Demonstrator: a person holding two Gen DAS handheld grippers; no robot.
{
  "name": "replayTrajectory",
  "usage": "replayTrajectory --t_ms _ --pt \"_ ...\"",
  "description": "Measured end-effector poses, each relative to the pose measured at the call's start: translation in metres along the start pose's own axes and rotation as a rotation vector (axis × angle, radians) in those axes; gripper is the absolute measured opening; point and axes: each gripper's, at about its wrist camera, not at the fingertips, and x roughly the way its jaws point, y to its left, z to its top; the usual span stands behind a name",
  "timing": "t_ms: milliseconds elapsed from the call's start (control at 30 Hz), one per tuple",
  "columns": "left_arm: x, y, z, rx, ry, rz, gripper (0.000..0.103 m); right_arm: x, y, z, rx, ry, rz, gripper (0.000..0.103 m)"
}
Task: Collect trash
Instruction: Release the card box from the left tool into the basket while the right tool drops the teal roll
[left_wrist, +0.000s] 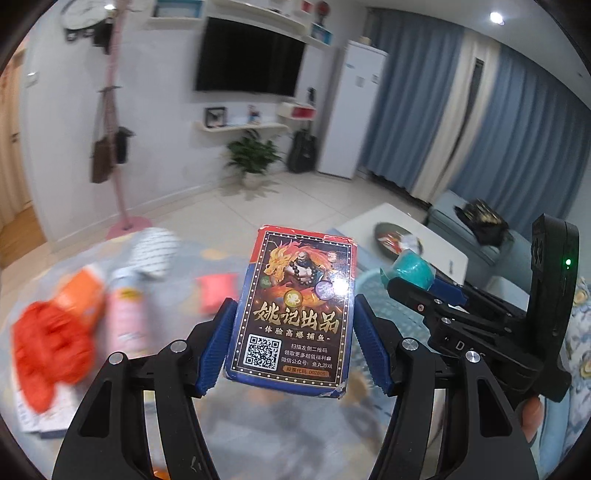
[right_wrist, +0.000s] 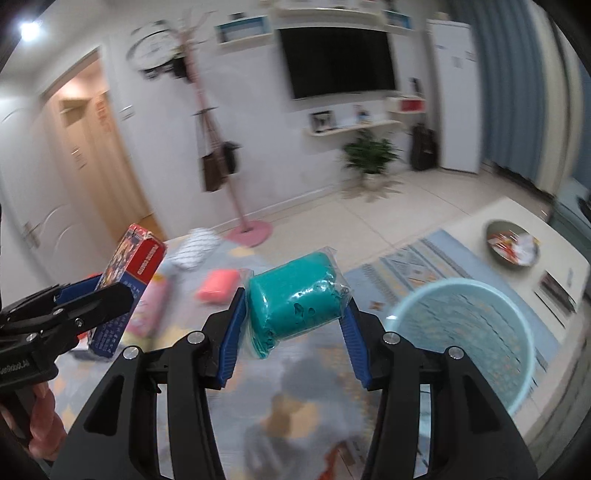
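Left gripper (left_wrist: 291, 343): we clamp the blue-and-red printed cardboard card box (left_wrist: 295, 314).
Right gripper (right_wrist: 293, 325): we pinch the teal clay lump in clear plastic wrap (right_wrist: 295, 299).
Risk: the slick wrap could slip before the pale blue plastic mesh basket (right_wrist: 480, 332) at the rug's edge.

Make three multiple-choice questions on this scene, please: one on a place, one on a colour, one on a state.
1. Where is the light blue basket relative to the right tongs?
A. to their right, on the rug
B. on the white table
C. hanging on the coat stand

2. What colour is the wrapped lump in the right tongs?
A. orange
B. teal
C. white

3. What are the left tongs doing?
A. standing open with nothing between them
B. lying on the floor
C. gripping a card box

Answers: 1 A, the basket stands low at the right of the right wrist view; 2 B, its plastic shows teal; 3 C, both pads press the box sides.
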Motion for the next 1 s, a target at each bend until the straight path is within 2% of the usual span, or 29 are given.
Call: replayTrajectory --t_ms 100,300,600,633,667,733,800,833,1000 --pt "0.032 -0.025 0.006 0.03 0.032 -0.039 0.061 0.006 -0.039 -0.004 0.072 0.016 -0.068 0.046" --pt "0.095 -0.069 0.013 0.051 0.112 -0.126 0.061 0.033 -0.108 -0.017 0.228 0.104 -0.178 0.047" --pt "0.17 -0.11 0.0 0.076 0.243 -0.194 0.062 0.057 -0.164 -0.044 0.331 0.203 -0.267 0.049" --pt "0.175 -0.112 -0.001 0.072 0.252 -0.199 0.063 0.058 -0.169 -0.046 0.339 0.209 -0.275 0.05" --pt "0.177 -0.115 -0.003 0.069 0.26 -0.196 0.071 0.058 -0.172 -0.048 0.349 0.213 -0.282 0.051" --pt "0.179 -0.111 -0.007 0.038 0.271 -0.193 0.076 0.058 -0.177 -0.049 0.362 0.218 -0.291 0.056" --pt "0.174 -0.106 -0.012 -0.004 0.275 -0.251 0.079 0.057 -0.18 -0.05 0.37 0.218 -0.297 0.059" --pt "0.175 -0.105 -0.013 -0.01 0.274 -0.257 0.08 0.057 -0.18 -0.051 0.371 0.218 -0.3 0.059" --pt "0.159 -0.099 -0.02 0.008 0.248 -0.23 0.08 0.051 -0.168 -0.045 0.352 0.199 -0.286 0.061"
